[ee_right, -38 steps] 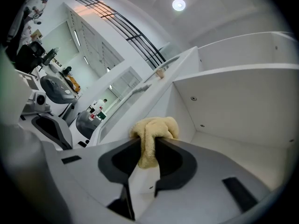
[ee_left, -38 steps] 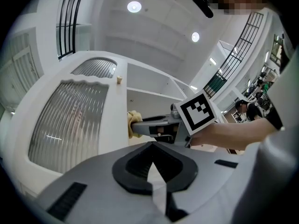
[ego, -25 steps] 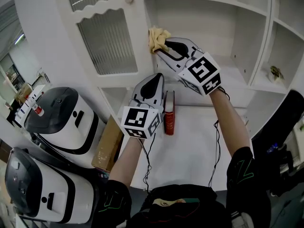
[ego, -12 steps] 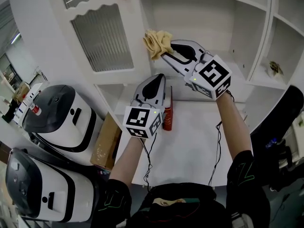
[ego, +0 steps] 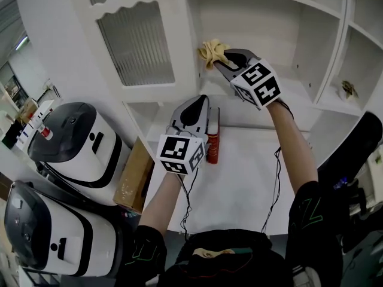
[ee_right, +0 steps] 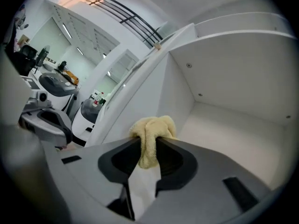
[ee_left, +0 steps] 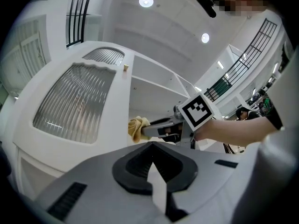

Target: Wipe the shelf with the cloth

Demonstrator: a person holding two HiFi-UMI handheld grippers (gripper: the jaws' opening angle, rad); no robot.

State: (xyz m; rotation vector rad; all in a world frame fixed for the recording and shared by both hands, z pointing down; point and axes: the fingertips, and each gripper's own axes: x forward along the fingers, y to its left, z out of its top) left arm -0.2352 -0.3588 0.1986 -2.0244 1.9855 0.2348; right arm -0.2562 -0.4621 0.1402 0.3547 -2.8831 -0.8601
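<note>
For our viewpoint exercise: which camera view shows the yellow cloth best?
The right gripper view: the cloth sits large and central, clamped in the jaws of the right gripper. The head view shows it small and far off; the left gripper view, only a distant bunch.

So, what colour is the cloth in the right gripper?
Pale yellow; the cloth shows best in the right gripper view.

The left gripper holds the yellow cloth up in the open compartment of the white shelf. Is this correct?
No, only the side is wrong: the right gripper holds the yellow cloth up in the open compartment of the white shelf. The right gripper view shows its jaws shut on it.
</note>
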